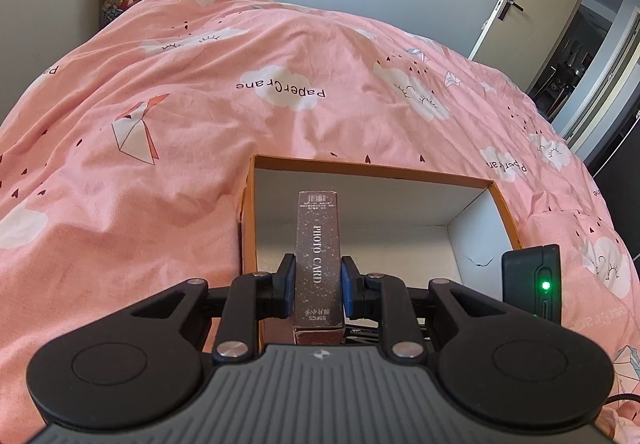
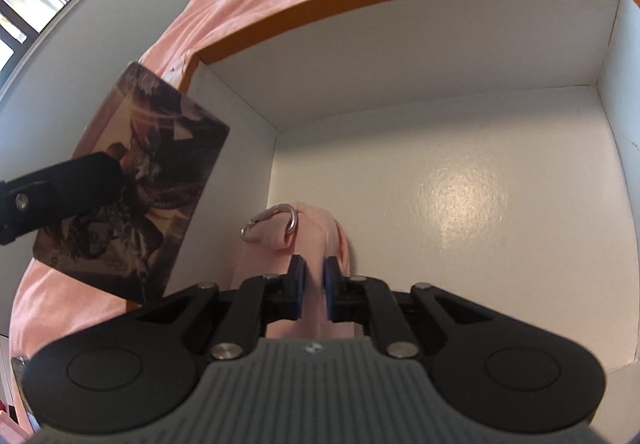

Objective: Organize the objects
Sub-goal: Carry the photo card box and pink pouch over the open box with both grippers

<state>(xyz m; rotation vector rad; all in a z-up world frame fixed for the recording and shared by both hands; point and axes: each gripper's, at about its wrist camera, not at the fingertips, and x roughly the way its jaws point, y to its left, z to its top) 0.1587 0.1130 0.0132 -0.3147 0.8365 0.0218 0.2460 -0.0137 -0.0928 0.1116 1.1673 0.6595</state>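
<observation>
The photo card box (image 1: 319, 264), clamped edge-on in the left gripper (image 1: 319, 286), hangs over the orange box (image 1: 372, 169) on the bed (image 1: 200, 104), while the right gripper (image 2: 314, 286), its jaws clamped on a pink keyring pouch (image 2: 316, 232), is inside, so the two could collide.

A brown "PHOTO CARD" box (image 1: 319, 268), narrow edge up, hangs at the near left corner of an open orange carton (image 1: 372, 169) on the bed. A soft pink pouch (image 2: 316, 240) with a metal ring (image 2: 269, 222) is just above its white floor.
</observation>
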